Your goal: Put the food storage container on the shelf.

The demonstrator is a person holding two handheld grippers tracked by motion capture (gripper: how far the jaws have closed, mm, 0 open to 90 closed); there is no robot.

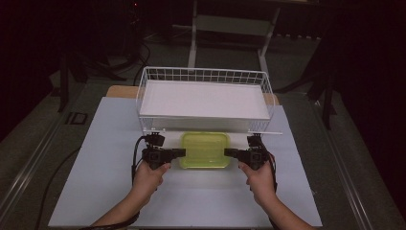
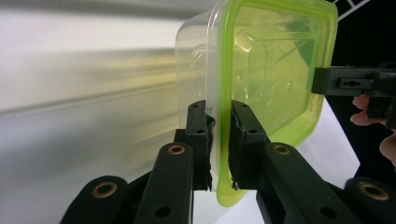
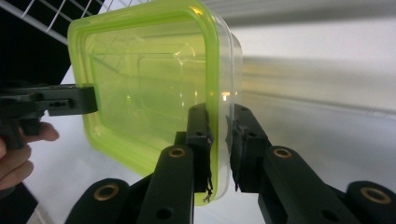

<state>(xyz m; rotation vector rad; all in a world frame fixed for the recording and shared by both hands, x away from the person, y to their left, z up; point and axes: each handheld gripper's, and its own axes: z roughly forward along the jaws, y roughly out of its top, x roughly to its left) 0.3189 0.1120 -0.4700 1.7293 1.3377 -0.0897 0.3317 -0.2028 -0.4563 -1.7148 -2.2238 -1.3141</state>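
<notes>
Your container [image 1: 205,149] with its green lid sits low over the white worktop [image 1: 110,187], just in front of the wire basket [image 1: 143,91], midway along the basket's front side. In the high view it lies flat, lid up, between your two grippers. Whether it rests on the worktop or is lifted just off it, you cannot tell from these views.

Your left gripper [image 1: 181,152] comes in at the container's left edge. In the left gripper view [image 2: 219,144] its two black jaws are closed on the lid's rim, one pad on each face of the thin green edge, with the clear body behind. Your right gripper [image 1: 229,153] mirrors it at the container's right edge; in the right gripper view [image 3: 219,144] its jaws are likewise clamped on the rim [image 3: 212,93]. Each gripper view also shows the opposite gripper's jaw tip touching the far edge of the lid.

Your left hand [image 1: 151,175] and right hand [image 1: 258,177] hold the grippers from the near side of the container, forearms coming in from the bottom.

Behind the container, the basket holds a white tray [image 1: 203,98] that fills most of its floor. Beyond the basket, the floor and a white frame [image 1: 230,24] lie in dim light.
</notes>
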